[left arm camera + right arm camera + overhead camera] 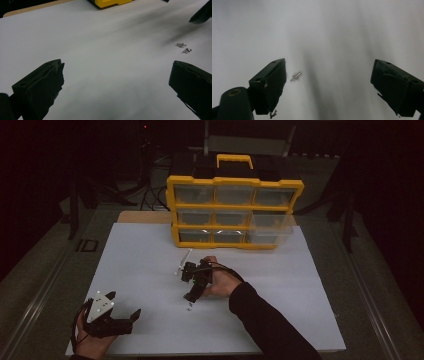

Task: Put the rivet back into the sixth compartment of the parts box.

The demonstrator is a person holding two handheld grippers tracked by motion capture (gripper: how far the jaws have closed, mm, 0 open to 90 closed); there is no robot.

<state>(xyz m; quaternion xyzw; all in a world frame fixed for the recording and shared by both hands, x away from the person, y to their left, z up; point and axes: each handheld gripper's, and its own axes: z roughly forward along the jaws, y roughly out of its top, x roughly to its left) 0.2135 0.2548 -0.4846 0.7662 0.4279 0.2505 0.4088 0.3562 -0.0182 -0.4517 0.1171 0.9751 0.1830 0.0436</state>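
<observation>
No brand, label or writing can be read on anything here. A yellow organiser point(234, 210) with clear drawers and a handle on top stands at the upper middle of the high view, on the far edge of the white board point(150, 270). Small silvery screws point(181, 44) lie on the board just below centre; they are short, with flat heads. The right gripper point(190, 298) points down just above them, jaws spread wide and holding nothing; one screw point(295, 76) lies just beside its left jaw. The left gripper point(124, 309) rests at the lower left, jaws wide apart and empty.
</observation>
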